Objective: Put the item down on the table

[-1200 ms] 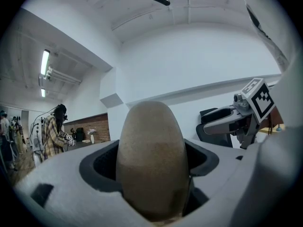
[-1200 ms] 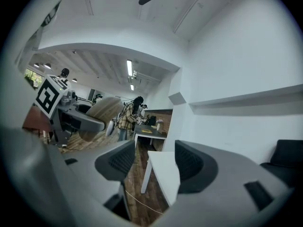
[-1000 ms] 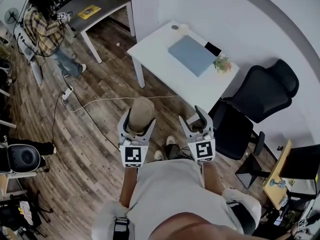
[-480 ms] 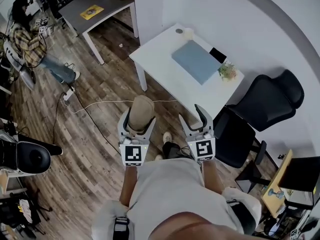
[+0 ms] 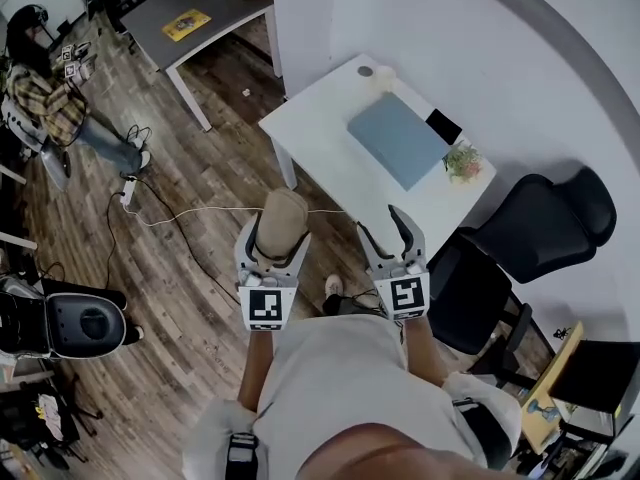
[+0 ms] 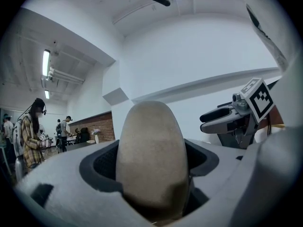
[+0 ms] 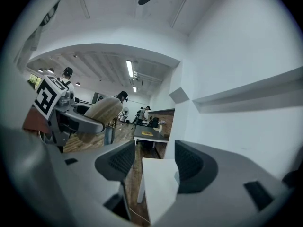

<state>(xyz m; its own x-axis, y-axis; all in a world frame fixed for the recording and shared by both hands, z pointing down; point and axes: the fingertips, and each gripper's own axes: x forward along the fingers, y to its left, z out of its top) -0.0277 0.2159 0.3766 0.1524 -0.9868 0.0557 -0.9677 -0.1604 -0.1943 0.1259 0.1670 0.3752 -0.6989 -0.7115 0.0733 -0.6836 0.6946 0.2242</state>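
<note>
A tan, egg-shaped item [image 5: 283,216] stands upright between the jaws of my left gripper [image 5: 273,240], which is shut on it. In the left gripper view the item [image 6: 150,150] fills the gap between the dark pads. My right gripper [image 5: 382,226] is held level beside it, open with nothing between its pads [image 7: 124,160]. Both grippers hang above the wooden floor, short of the near edge of the white table [image 5: 330,153]. Through the right gripper's jaws the table [image 7: 158,183] shows ahead and below.
The table carries a blue-grey flat pad [image 5: 398,140], a small plant [image 5: 463,160], a black phone [image 5: 443,125] and a cup [image 5: 384,76]. Black office chairs [image 5: 540,223] stand to its right. A white cable [image 5: 200,213] crosses the floor. A person [image 5: 45,88] stands far left near a grey desk [image 5: 195,13].
The table has drawn slightly nearer and lower in the head view. Both grippers keep their pose, the left one still shut on the item. The person at far left has shifted.
</note>
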